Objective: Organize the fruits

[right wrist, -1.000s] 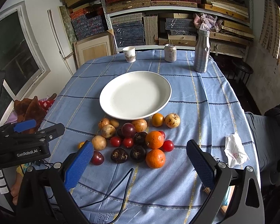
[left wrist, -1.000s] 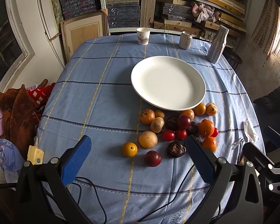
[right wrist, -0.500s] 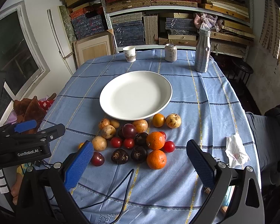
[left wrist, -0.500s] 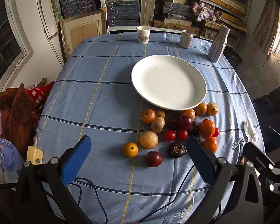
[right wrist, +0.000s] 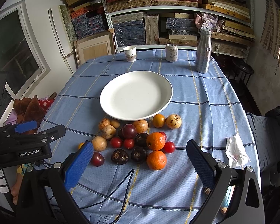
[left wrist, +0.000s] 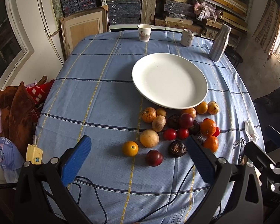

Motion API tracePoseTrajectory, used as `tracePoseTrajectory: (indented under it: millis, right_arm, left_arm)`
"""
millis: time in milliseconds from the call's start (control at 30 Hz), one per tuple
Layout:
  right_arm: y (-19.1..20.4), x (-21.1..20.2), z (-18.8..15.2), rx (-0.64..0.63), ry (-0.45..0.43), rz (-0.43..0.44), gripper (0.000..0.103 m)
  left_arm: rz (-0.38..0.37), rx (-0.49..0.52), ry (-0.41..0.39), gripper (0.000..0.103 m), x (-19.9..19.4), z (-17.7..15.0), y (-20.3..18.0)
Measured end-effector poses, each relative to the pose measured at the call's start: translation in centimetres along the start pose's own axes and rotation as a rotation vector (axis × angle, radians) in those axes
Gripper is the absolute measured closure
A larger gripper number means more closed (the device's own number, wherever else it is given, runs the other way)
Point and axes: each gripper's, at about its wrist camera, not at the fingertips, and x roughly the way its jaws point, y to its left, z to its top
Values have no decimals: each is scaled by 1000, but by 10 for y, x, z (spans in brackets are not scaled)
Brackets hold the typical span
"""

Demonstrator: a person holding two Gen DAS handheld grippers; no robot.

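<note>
Several things ring the blue checked tablecloth [right wrist: 205, 100]. At the left edge a heap of brown and red cloth [left wrist: 18, 108] slumps beside the table; along the far edge stand a paper cup [right wrist: 130, 53], a drinks can [right wrist: 171, 52] and a steel bottle [right wrist: 203, 51]; a crumpled tissue [right wrist: 236, 152] lies at the right. The white plate [right wrist: 110, 100] sits mid-table with nothing on it, and the fruits [right wrist: 136, 140] lie clustered on the cloth just in front of its near rim, some perhaps plums, though the lens makes that unsure. A black cable [right wrist: 121, 186] trails across the near cloth. The left gripper [left wrist: 138, 159] hovers spread wide, holding nothing. The right gripper [right wrist: 139, 161] is likewise spread wide and empty.
</note>
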Motion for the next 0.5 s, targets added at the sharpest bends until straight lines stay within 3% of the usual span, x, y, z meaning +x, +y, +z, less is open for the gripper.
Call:
tracePoseTrajectory:
  millis: [500]
  right_arm:
    - [2, 5, 1, 0, 8, -3, 3]
  left_arm:
    - [-8, -2, 22, 4, 8, 3, 4]
